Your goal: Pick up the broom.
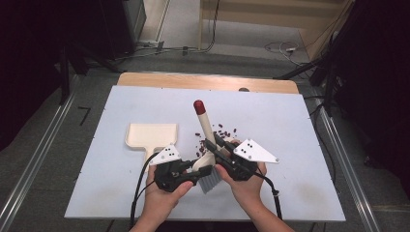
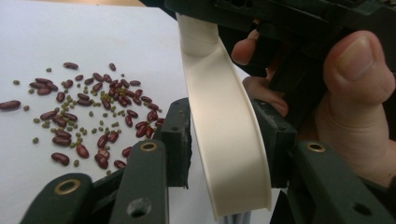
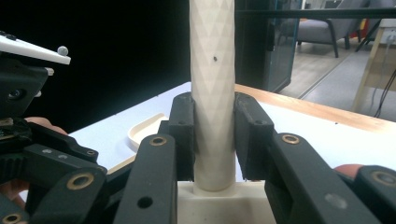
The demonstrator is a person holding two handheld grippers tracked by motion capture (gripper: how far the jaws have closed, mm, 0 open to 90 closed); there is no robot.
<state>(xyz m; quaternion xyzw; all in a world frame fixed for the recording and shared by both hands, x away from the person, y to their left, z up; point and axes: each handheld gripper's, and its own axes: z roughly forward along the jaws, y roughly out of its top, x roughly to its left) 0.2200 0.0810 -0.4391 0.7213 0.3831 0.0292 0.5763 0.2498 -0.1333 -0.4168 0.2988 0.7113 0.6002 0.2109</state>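
a: high view: both grippers on the brush [image 1: 207, 145], beans [image 1: 218, 133] loose on the table [image 1: 290, 125], dustpan [image 1: 151, 135] apart, unused.
b: left gripper view: left gripper [image 2: 224, 140] clamps the brush head; beans unswept.
a: right gripper view: right gripper [image 3: 214, 135] pinches the handle [image 3: 212, 70].

This looks like a lab or test room in an office building. A white worktop [image 1: 290, 125] stands on grey carpet [image 1: 63, 145] between metal floor rails [image 1: 29, 179], loose cables [image 1: 280, 47] trail at the far side, and a grey armchair [image 3: 322, 28] stands beyond a glass partition [image 3: 275, 42].
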